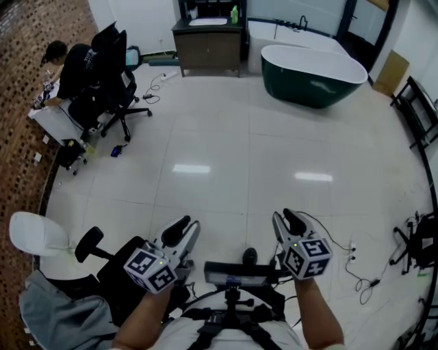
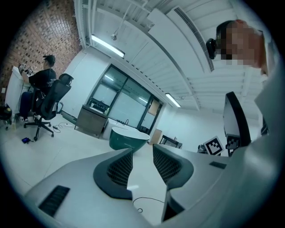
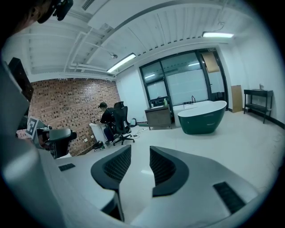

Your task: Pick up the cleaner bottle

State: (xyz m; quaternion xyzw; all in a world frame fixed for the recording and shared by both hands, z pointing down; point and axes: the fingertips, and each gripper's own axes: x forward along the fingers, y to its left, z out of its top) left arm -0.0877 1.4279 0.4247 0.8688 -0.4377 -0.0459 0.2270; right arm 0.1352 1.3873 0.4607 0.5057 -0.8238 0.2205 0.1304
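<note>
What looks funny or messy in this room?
A dark green bathtub stands in the same room as an office chair, an odd mix. A loose cable trails over the floor tiles at the right. Nothing looks spilled or broken.

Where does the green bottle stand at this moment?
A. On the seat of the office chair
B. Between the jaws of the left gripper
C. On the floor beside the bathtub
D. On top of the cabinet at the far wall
D: the green bottle stands upright on top of the cabinet, to the left of the bathtub in the head view.
</note>
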